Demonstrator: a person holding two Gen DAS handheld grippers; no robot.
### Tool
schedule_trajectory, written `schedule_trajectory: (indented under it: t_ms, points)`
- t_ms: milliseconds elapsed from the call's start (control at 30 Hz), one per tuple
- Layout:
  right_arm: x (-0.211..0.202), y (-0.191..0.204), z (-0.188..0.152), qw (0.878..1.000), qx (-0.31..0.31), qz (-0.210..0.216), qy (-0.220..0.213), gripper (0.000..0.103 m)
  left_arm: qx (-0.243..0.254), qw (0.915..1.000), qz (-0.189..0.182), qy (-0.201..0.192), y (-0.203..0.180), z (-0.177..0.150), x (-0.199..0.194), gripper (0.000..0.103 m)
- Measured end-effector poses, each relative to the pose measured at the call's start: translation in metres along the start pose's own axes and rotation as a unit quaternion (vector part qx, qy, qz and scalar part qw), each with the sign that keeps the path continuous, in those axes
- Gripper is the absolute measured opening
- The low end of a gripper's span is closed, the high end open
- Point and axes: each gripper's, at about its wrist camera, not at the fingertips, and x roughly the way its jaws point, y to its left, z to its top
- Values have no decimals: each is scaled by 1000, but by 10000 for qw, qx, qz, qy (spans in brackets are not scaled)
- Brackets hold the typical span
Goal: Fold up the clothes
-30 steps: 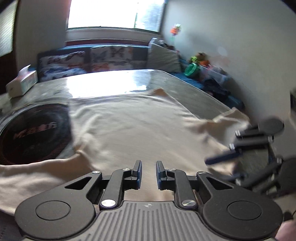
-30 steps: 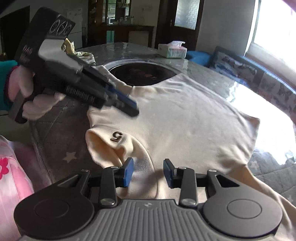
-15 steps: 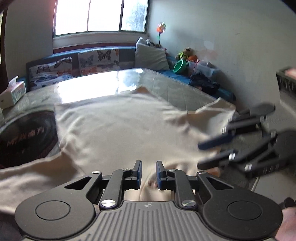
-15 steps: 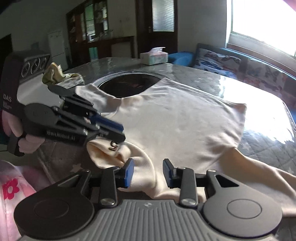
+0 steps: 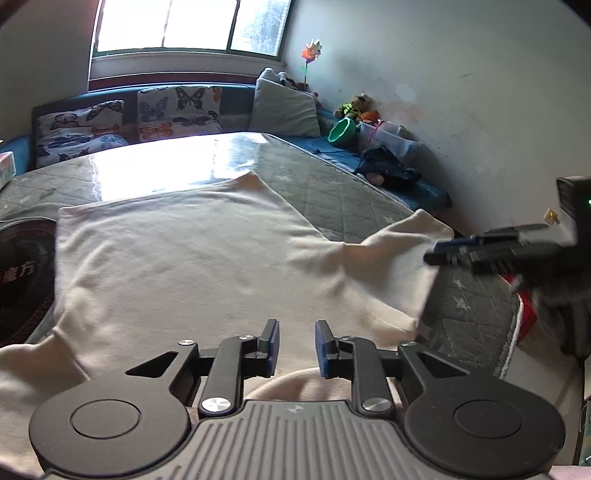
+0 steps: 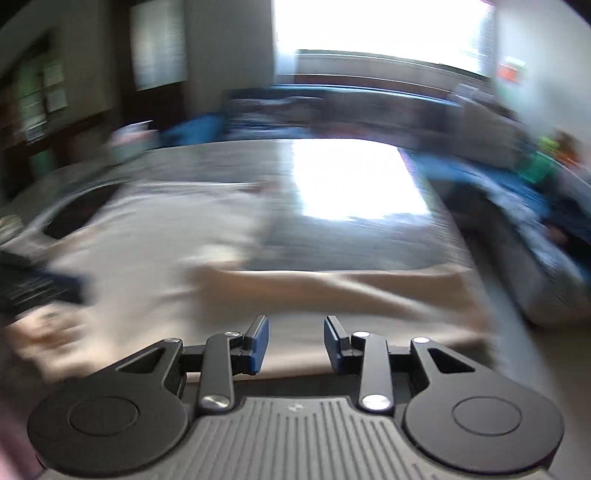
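1 cream shirt, 2 tongs, w/ nothing gripped.

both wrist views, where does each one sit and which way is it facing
Left wrist: sits on the left gripper, looks across the cream shirt toward the window; own fingers opening, nothing between; right gripper at right.
Right wrist: sits on the right gripper, blurred, faces the same window; fingers apart.
Shared: shirt, table, window.
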Motion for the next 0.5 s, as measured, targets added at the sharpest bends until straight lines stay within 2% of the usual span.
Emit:
schedule_trajectory:
  t_ms: [100,233,367,433,500]
  points:
    - [7,-39,-3,9968,336,-723,-36,33,8,10000,-9,36,-4,-1,2,24]
    - [16,-79,-5,9898,708,-1235,-18,33,3,10000,43,62,-5,0,4,27]
    - [24,-100,-7,9857,951,-1393,3,33,-9,9999,49,91,-7,1,6,28]
    - [27,-105,-8,9855,1073,-1314,-20,32,7,9999,42,105,-9,1,7,30]
    - [29,-106,-7,9859,1107,-1254,-38,25,31,9999,31,123,-10,1,8,31]
